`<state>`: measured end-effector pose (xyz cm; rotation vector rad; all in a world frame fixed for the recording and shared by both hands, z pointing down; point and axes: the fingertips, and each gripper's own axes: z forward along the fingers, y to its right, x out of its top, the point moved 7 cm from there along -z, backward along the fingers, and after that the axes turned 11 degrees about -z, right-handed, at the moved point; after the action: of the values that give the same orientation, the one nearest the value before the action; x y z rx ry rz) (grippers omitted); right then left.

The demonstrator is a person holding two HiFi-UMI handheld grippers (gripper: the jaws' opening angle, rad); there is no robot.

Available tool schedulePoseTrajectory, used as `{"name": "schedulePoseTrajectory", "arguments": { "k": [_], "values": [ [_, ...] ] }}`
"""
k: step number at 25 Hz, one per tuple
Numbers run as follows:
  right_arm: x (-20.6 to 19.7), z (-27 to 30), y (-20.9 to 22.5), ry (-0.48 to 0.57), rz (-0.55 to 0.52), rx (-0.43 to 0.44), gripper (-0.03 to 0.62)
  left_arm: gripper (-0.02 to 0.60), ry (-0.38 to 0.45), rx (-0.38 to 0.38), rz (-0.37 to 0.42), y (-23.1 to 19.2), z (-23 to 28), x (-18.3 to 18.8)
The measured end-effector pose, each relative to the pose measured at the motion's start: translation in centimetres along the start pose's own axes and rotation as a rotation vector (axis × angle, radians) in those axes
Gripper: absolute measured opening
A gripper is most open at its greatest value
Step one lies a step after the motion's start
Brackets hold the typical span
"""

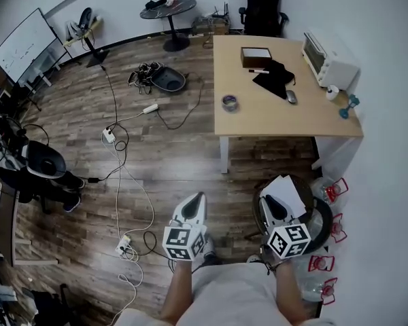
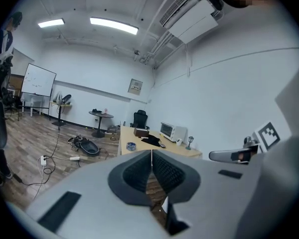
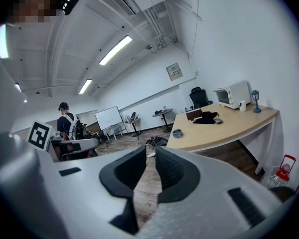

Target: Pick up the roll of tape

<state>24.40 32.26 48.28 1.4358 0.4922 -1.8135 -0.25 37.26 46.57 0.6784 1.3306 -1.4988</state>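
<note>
Evidently approaching: the roll of tape (image 1: 230, 102) lies on the table (image 1: 258, 117), far from the empty left gripper (image 1: 196, 199), jaws together, and the right gripper (image 1: 268, 203), slightly parted.

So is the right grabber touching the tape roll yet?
Apart. The head view shows the roll of tape on the table, with wooden floor between it and the right gripper.

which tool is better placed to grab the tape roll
Left, by a little. Both tools are far back from the desk. The roll of tape lies near the desk's left edge, nearer the left tool's line than the right tool's. The left's jaws are shut, though; the right's stand slightly apart.
</note>
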Motion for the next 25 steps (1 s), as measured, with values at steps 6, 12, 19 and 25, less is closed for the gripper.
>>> {"name": "schedulePoseTrajectory", "arguments": {
  "k": [6, 12, 19, 25],
  "values": [
    [0.2, 4.1, -2.7, -0.009, 0.013, -0.03, 0.088, 0.011, -0.024, -0.016, 0.012, -4.7, 0.2, 1.5],
    [0.2, 7.4, -5.4, -0.01, 0.019, -0.043, 0.134, 0.087, -0.03, -0.018, -0.002, -9.9, -0.2, 3.3],
    [0.3, 9.1, -5.5, -0.008, 0.033, -0.073, 0.162, 0.147, -0.047, 0.001, -0.024, -13.6, -0.5, 3.7],
    [0.7, 11.4, -5.1, 0.001, 0.046, -0.079, 0.181, 0.149, -0.046, 0.01, -0.013, -14.9, 0.9, 4.7]
  ]
}}
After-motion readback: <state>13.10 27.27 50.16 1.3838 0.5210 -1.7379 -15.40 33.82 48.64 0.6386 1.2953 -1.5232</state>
